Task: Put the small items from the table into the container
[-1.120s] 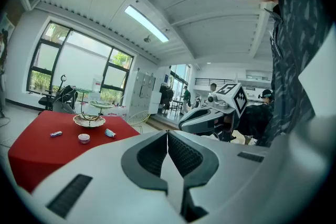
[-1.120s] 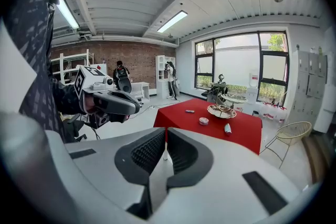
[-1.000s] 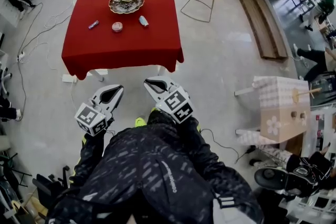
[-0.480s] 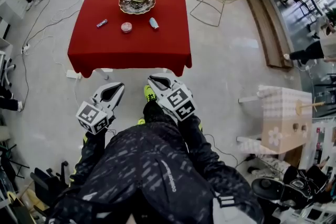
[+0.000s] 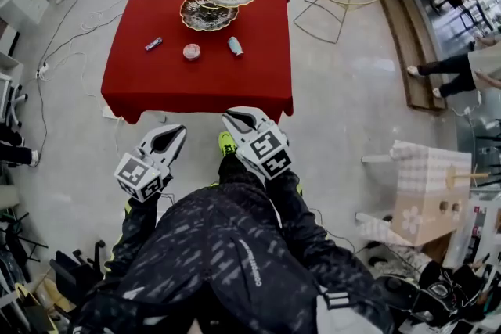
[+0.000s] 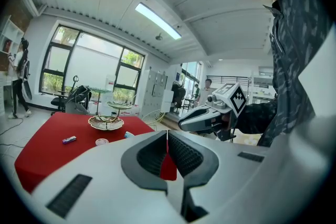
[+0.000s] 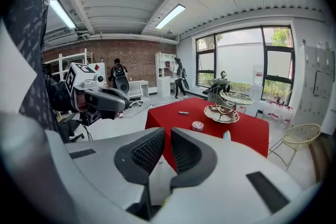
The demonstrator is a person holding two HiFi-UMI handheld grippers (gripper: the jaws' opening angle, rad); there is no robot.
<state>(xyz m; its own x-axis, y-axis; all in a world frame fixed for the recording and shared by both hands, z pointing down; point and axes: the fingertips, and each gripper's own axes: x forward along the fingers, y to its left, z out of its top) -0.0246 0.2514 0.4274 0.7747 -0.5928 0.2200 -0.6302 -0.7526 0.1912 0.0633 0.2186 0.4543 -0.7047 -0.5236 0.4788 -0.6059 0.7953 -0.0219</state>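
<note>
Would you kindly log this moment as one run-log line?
left claw: shut, empty | right claw: shut, empty | on red table: wrapped bar, round tin, small bottle | stage: nothing picked

The left hand-held gripper (image 6: 167, 138), jaws together, faces the red bench (image 6: 42, 152); on it are a tiered stand (image 6: 106, 122) and a small wrapper (image 6: 69, 139).
</note>
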